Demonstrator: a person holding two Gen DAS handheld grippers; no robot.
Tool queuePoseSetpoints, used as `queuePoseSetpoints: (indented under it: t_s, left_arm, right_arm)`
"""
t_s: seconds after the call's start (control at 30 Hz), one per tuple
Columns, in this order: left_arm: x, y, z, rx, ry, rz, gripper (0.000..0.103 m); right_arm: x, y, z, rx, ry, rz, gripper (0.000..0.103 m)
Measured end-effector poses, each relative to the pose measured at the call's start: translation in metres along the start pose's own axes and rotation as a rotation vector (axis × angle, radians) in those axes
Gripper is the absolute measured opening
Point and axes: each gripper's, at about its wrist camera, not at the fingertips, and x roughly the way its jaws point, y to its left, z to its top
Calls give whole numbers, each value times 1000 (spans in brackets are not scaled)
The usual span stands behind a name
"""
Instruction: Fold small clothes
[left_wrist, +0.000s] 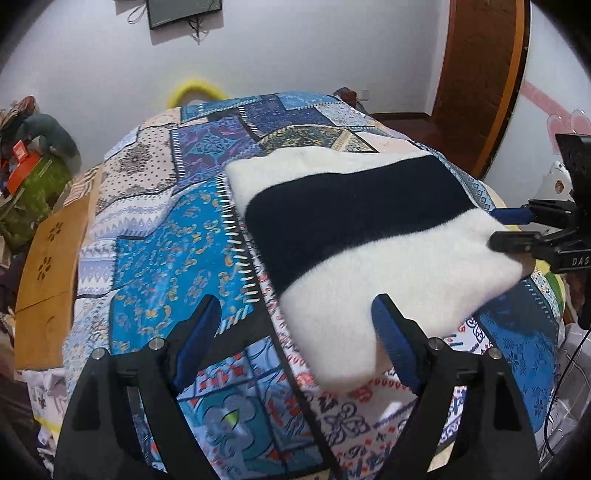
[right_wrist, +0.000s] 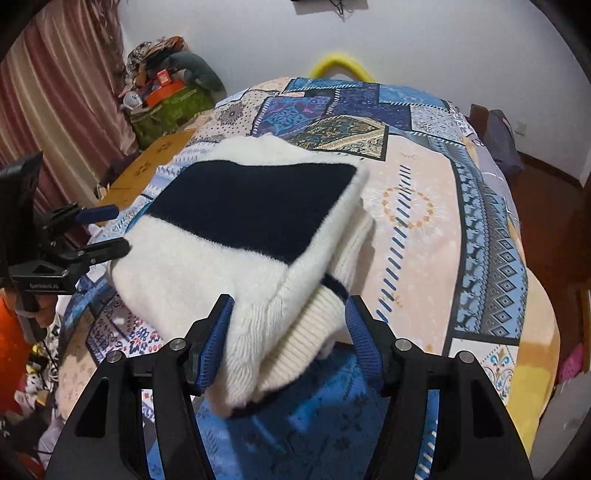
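A folded white fuzzy sweater with a wide navy band lies on the patchwork bedspread. My left gripper is open; its right finger touches the sweater's near white edge, the left finger is over bare bedspread. In the right wrist view the sweater shows stacked folded layers with ribbed cuffs toward me. My right gripper is open, with the folded cuff end between its fingers. The right gripper also shows in the left wrist view at the sweater's right edge, and the left gripper in the right wrist view.
A wooden board lies along the bed's left side. A cluttered pile with a green bag stands by the curtain. A yellow hoop is behind the bed. A wooden door is at the right.
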Motion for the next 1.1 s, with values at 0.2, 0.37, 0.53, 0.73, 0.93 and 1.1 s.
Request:
queuePoseSetpoints:
  t_s: [0.2,0.37,0.53,0.73,0.93,1.1]
  left_arm:
    - [-14,29,16,-152,-19,-43,84]
    - [-1,36,33,-212,-7,-80,84]
    - [43,30,32,-260,116,-184,84]
    - [80,35,29,-378,202,-377,85]
    - [97,31,32,-398,248,-428,87]
    - [88,25,34,-368,209,-426,71]
  right_arm:
    - [-25,3,12,0,-59,-22,75]
    - [-32,-1,29,48,-130,-16,87]
    - [-3,-17,31,105,-58,-1,88]
    - [45,-33,26,186,60,86,88]
    - [70,-36,28,231,89,188,87]
    - [75,-39,26,284,87,243,68]
